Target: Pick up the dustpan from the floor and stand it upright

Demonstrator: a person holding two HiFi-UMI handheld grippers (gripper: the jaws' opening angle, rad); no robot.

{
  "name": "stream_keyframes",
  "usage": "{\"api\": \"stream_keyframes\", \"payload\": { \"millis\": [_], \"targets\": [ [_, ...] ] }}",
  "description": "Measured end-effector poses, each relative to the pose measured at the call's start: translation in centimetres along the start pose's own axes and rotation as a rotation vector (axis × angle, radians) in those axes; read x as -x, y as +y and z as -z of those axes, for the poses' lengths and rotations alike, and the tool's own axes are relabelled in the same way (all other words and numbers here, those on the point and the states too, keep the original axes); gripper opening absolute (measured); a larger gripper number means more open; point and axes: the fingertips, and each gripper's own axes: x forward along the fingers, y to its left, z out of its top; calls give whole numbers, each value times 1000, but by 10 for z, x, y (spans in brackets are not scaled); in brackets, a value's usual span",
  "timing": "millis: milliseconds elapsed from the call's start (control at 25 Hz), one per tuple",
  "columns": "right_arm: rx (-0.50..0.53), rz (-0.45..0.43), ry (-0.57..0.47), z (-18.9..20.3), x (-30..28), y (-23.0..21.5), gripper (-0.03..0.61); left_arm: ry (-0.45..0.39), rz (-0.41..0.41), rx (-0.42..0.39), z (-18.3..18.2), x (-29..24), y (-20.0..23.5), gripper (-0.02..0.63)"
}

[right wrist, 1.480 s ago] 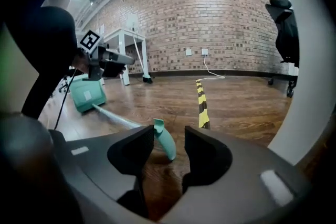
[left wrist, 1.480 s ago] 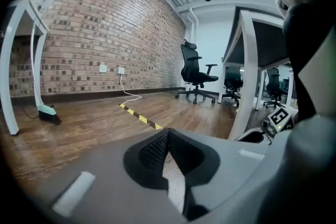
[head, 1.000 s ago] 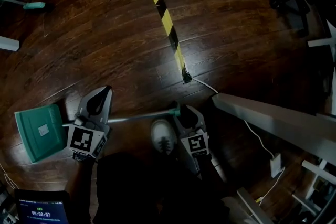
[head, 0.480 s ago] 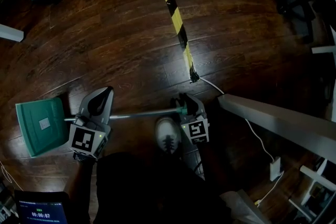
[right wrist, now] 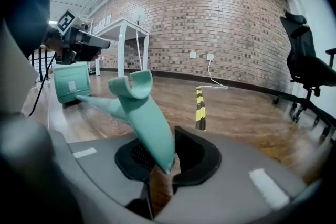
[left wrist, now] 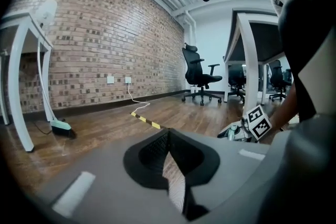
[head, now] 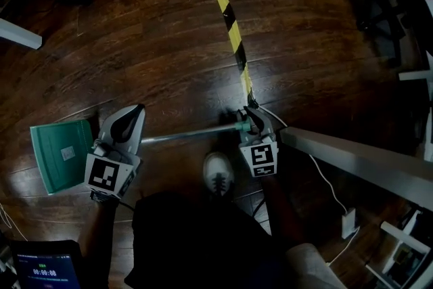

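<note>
Dark wood floor (head: 135,44): dustpan (head: 59,153) down, pan end left, not upright yet. R gripper (right wrist: 164,155) jaws just closed onto teal handle tip (right wrist: 149,123), so lift can prob. start. L gripper (left wrist: 168,139) jaws together, nothing btwn.

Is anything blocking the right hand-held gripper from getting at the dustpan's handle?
Nothing visible does. The right hand-held gripper has just been closing its jaws, and the teal handle already sits between them. The person's shoe is beside the pole, not between gripper and handle.
</note>
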Motion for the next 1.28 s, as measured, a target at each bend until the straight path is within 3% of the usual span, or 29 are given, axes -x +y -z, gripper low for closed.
{"api": "stream_keyframes", "payload": {
  "millis": [240, 600, 880, 1080, 1280],
  "targets": [
    [37, 39, 24, -70, 26, -33, 81, -35, -95, 22, -55, 42, 25, 0],
    [219, 86, 159, -187, 91, -56, 95, -6, -240, 123, -181, 134, 62, 0],
    [202, 184, 193, -293, 145, -74, 124, -7, -353, 206, -291, 202, 96, 0],
    [266, 210, 215, -364, 170, -74, 143, -18, -392, 232, -354, 238, 106, 0],
    [347, 186, 230, -409, 180, -52, 169, -4, -419, 235, -388, 278, 99, 0]
  ]
}}
